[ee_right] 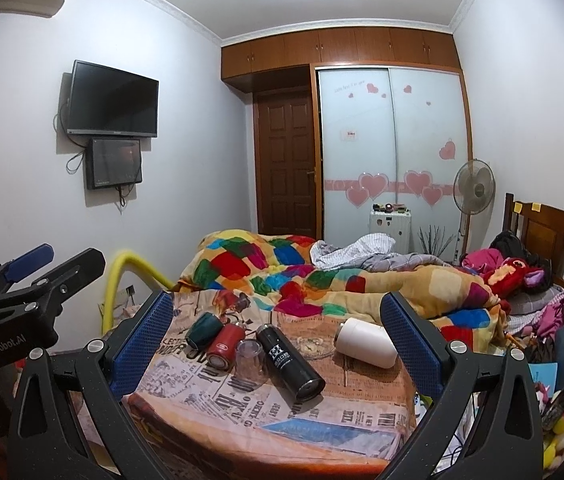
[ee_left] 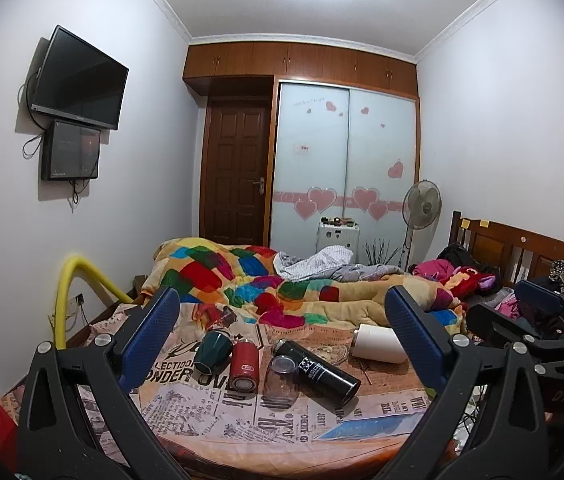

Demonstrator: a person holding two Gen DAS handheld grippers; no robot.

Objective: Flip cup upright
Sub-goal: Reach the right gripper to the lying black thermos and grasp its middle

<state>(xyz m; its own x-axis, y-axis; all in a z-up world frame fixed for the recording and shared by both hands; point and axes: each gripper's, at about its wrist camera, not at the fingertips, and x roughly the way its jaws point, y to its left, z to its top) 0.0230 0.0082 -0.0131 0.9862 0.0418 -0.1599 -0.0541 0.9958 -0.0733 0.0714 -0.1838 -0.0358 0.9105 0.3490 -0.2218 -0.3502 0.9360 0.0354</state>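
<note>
- The left gripper (ee_left: pixel 282 344) is held wide apart above the near end of the bed, with nothing between its blue pads (ee_left: pixel 148 340) and nothing touched.
- The right gripper (ee_right: pixel 278 340) is likewise spread wide, empty, and clear of every vessel.
- Five vessels are seen on the newspaper-print cloth (ee_left: pixel 242 412), all of them well short of the fingertips.
- The clear cup (ee_left: pixel 280 378) is set mouth down, just beside the red flask (ee_left: pixel 245 366) on one side and the black bottle (ee_left: pixel 317 368) on the other; whether it touches them cannot be told.
- The green cup (ee_left: pixel 212 350) is laid on its side against the red flask.
- The white cup (ee_left: pixel 377 343) is laid on its side, apart from the rest, near the left gripper's right-hand finger.
- A glass dish (ee_right: pixel 309 346) is placed between the black bottle and the white cup.
</note>
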